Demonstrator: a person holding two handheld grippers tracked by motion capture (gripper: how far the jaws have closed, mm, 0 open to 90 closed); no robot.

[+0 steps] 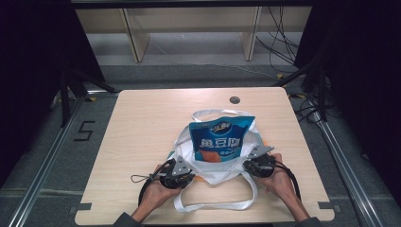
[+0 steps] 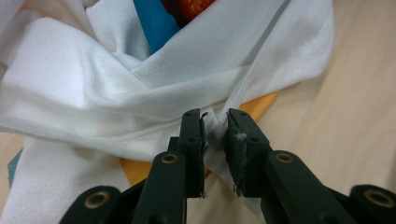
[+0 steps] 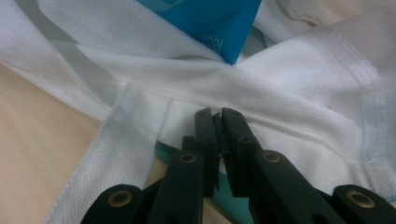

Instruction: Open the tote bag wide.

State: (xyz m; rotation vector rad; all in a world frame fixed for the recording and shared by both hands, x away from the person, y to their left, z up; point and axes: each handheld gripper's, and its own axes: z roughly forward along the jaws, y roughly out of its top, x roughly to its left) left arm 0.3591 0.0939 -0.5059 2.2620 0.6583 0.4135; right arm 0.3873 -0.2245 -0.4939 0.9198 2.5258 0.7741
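The white tote bag lies mid-bench with the blue snack pouch standing half out of its mouth, long axis running away from me. My left tool is clenched on a fold of the bag's near edge on the pouch's left, and my right tool is pinched nearly closed on the hem on the pouch's right. I judge both equally near, so the pouch sits squarely between them, just beyond their tips.
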